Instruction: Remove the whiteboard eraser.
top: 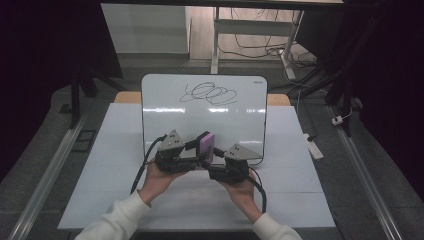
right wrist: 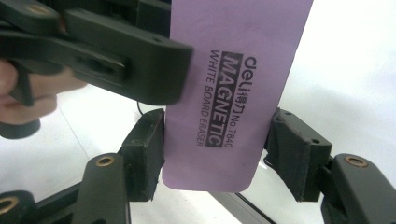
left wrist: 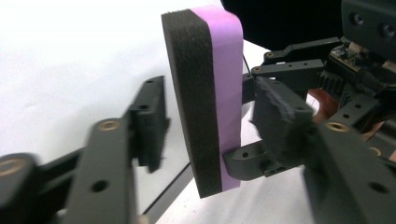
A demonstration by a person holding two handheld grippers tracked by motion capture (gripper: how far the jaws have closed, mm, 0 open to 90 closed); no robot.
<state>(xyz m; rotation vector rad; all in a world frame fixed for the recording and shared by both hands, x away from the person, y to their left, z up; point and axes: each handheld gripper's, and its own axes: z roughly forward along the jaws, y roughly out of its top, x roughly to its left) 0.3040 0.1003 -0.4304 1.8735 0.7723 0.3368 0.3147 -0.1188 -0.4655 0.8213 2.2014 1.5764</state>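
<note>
We see a white surface on grey floor, dark room around it, a desk frame and loose cables at the back. A whiteboard stands tilted on the surface with a black scribble near its top edge.

The eraser is purple with a black felt side and sits off the surface, in front of the whiteboard's lower part, between both tools. Its label reads "deli", "MAGNETIC", "WHITE BOARD ERASER", "No. 7840" in the right gripper view.

The left tongs are partly open around the eraser: one jaw stands off the felt face with a gap, and the other is on the purple side; whether it touches, we cannot tell. The right tongs straddle the eraser's narrow edges. The left jaw is touching, the right just beside, so its grip cannot be confirmed.
</note>
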